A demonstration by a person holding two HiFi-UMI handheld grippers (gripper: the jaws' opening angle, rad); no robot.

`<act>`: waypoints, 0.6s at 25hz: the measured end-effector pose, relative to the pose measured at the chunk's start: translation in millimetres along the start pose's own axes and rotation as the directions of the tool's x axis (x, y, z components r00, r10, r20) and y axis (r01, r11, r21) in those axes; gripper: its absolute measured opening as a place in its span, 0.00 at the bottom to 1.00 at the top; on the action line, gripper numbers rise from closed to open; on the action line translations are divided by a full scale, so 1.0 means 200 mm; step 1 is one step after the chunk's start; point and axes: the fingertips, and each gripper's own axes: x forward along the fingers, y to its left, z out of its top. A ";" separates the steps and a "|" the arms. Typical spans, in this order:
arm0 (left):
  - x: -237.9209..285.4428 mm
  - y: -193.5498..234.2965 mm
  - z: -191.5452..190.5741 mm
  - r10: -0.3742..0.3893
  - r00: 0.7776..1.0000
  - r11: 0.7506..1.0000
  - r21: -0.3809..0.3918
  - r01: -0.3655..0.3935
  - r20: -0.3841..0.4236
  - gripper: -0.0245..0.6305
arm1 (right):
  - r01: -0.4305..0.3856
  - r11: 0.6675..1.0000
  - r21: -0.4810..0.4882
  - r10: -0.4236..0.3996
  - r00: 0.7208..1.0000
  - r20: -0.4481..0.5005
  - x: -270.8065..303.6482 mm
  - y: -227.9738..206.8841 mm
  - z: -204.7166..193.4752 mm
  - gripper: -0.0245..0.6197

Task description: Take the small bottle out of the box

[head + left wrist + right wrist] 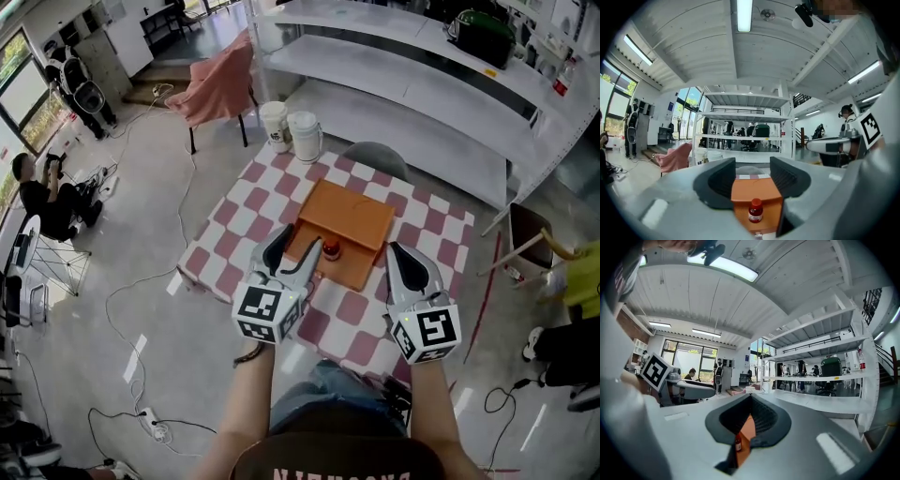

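So here's the setup: a table with a red and white checkered cloth [246, 202], and an orange box [354, 217] sitting flat in the middle of it. The small bottle [331, 249], red cap and dark red body, stands upright at the near end of the box, the end facing the person. I honestly can't tell from these angles whether it's down inside a low tray part or just up against the front. The left gripper [298, 240] hovers just short of that near left corner, and its jaws are spread wide with nothing pinched. In the left gripper view the bottle [755, 211] and the box [754, 190] show right through the gap between the pads, but out ahead of them, and neither pad touches anything. The right gripper [396, 251] sits just off the box's right side, a bit apart from it. In the right gripper view its jaws meet at the tips and clamp nothing. You only get a sliver of the box [746, 432] and the bottle [738, 444] through the slot lower down, off to the left. Past the far edge of the table stand two white buckets [289, 131] side by side, there's a chair draped in pink cloth [217, 86] further back, and long white shelving [394, 66] runs along the right
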 end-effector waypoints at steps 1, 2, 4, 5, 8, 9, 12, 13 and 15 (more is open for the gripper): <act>0.03 0.00 -0.01 -0.008 1.000 1.000 0.008 0.008 -0.008 0.40 | 0.008 1.000 0.002 -0.008 1.000 -0.006 0.01 -0.03 -0.01 0.04; 0.06 0.01 -0.02 -0.019 1.000 1.000 0.016 0.020 -0.014 0.40 | 0.018 1.000 0.004 -0.018 1.000 -0.011 0.02 -0.05 -0.02 0.04; 0.11 0.00 -0.04 -0.049 0.999 0.998 0.045 0.050 -0.025 0.40 | 0.038 0.999 0.009 -0.038 0.999 -0.021 0.04 -0.10 -0.03 0.04; 0.13 0.00 -0.06 -0.062 0.998 0.996 0.062 0.064 -0.031 0.40 | 0.051 0.999 0.010 -0.050 0.998 -0.026 0.04 -0.12 -0.04 0.04; 0.19 0.00 -0.09 -0.099 0.994 0.991 0.090 0.103 -0.054 0.40 | 0.093 0.996 0.014 -0.093 0.995 -0.039 0.05 -0.18 -0.05 0.04; 0.21 0.00 -0.10 -0.110 0.992 0.989 0.095 0.116 -0.063 0.40 | 0.107 0.994 0.015 -0.107 0.993 -0.043 0.05 -0.20 -0.06 0.04; 0.25 0.00 -0.14 -0.149 0.984 0.983 0.098 0.158 -0.097 0.40 | 0.151 0.988 0.021 -0.150 0.987 -0.055 0.05 -0.24 -0.08 0.04; 0.27 -0.01 -0.16 -0.163 0.980 0.980 0.092 0.174 -0.115 0.40 | 0.165 0.986 0.023 -0.164 0.985 -0.060 0.05 -0.25 -0.08 0.04; 0.30 -0.02 -0.21 -0.194 0.969 0.975 0.080 0.208 -0.152 0.40 | 0.194 0.981 0.030 -0.191 0.979 -0.072 0.05 -0.27 -0.11 0.04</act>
